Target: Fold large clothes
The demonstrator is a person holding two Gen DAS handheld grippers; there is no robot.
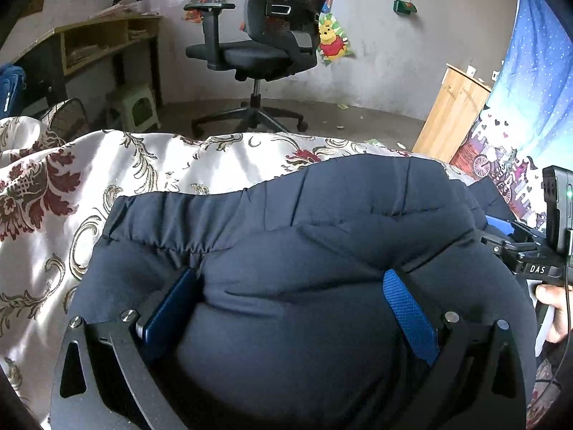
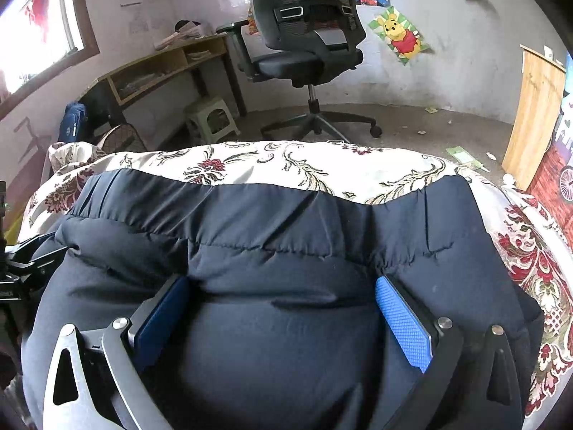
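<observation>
A dark navy padded jacket (image 1: 322,222) lies bunched on a floral bedspread (image 1: 53,215); it also fills the right wrist view (image 2: 286,251). My left gripper (image 1: 290,279) is open, its blue pads wide apart, with a thick fold of the jacket bulging between them. My right gripper (image 2: 283,286) is open the same way, pads pressed down into the jacket on either side of a padded fold. The right gripper body shows at the right edge of the left wrist view (image 1: 537,261), held by a hand.
The floral bedspread (image 2: 322,168) ends at the bed's far edge. Beyond it stand a black office chair (image 1: 265,46), a green stool (image 1: 136,107), a wooden desk (image 1: 96,39) and a wooden cabinet (image 1: 454,114). A blue printed curtain (image 1: 530,89) hangs at right.
</observation>
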